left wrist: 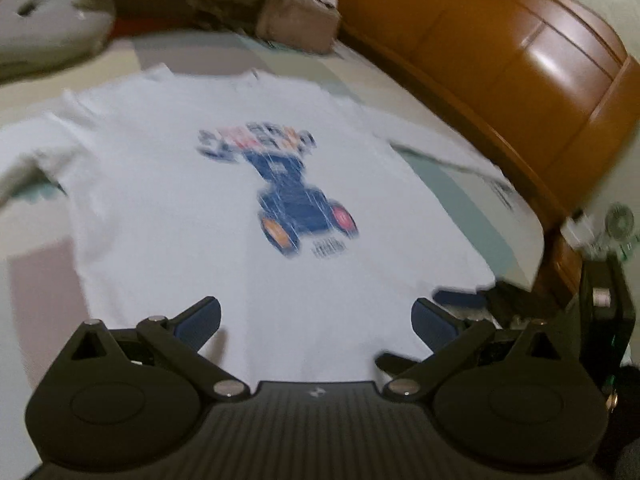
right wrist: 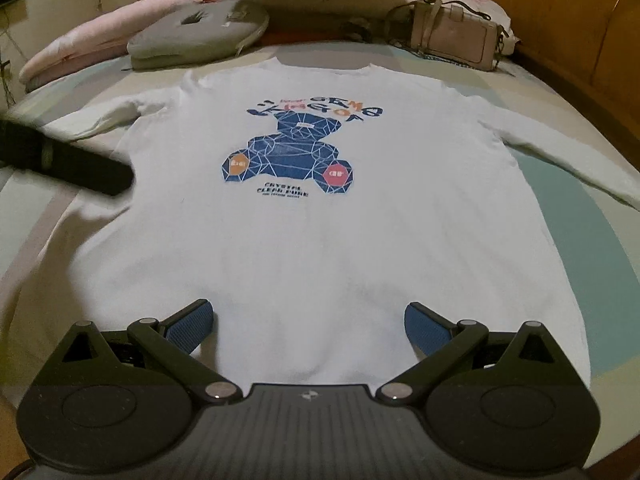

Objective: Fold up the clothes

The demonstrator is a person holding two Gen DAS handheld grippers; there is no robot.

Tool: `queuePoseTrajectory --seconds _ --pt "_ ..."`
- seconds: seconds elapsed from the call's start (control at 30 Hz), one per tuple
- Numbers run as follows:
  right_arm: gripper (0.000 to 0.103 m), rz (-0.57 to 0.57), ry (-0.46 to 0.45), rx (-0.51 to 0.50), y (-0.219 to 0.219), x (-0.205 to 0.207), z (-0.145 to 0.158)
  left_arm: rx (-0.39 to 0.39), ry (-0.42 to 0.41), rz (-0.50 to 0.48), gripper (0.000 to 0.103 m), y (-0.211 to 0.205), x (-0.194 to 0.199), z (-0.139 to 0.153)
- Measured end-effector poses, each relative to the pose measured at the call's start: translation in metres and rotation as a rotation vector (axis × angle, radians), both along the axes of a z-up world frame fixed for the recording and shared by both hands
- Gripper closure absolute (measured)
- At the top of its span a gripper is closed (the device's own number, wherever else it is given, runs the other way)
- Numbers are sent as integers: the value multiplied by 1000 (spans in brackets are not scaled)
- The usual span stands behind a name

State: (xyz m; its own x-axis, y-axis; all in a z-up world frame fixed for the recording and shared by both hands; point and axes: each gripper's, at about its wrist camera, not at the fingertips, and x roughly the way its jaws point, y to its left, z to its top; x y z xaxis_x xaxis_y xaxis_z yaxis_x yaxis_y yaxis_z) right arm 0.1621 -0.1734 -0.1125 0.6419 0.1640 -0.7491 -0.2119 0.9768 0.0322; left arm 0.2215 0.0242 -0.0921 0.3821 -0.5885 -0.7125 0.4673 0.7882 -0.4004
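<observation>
White sweatshirt (right wrist: 320,220) flat on bed (right wrist: 580,200), hem nearest, long axis running away from jaws. Right gripper (right wrist: 308,326) and left gripper (left wrist: 316,320) both jaws wide, empty, over hem.

A beige leather handbag (right wrist: 456,42) lies near the glossy orange-brown wooden headboard (left wrist: 520,64); a grey ring-shaped cushion (right wrist: 200,34) (hole at centre) rests beside pink floral bedding (right wrist: 100,38)
</observation>
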Motion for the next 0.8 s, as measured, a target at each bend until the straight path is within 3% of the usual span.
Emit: queuePoseTrajectory --seconds 0.1,0.33,0.47,0.6,0.8 --pt "0 -21 13 13 -5 -3 1 16 71 30 2 6 -7 -22" --pt "0 -72 39 56 -35 -21 4 64 -5 41 1 25 -62 -24" --pt "0 -120 66 107 -55 -25 12 181 -62 7 1 8 -73 -11" --pt "0 -157 37 142 -66 -28 23 192 -144 -49 1 -15 -75 -3" --pt "0 -159 28 150 -69 -31 22 226 -85 -89 1 -20 -96 -25"
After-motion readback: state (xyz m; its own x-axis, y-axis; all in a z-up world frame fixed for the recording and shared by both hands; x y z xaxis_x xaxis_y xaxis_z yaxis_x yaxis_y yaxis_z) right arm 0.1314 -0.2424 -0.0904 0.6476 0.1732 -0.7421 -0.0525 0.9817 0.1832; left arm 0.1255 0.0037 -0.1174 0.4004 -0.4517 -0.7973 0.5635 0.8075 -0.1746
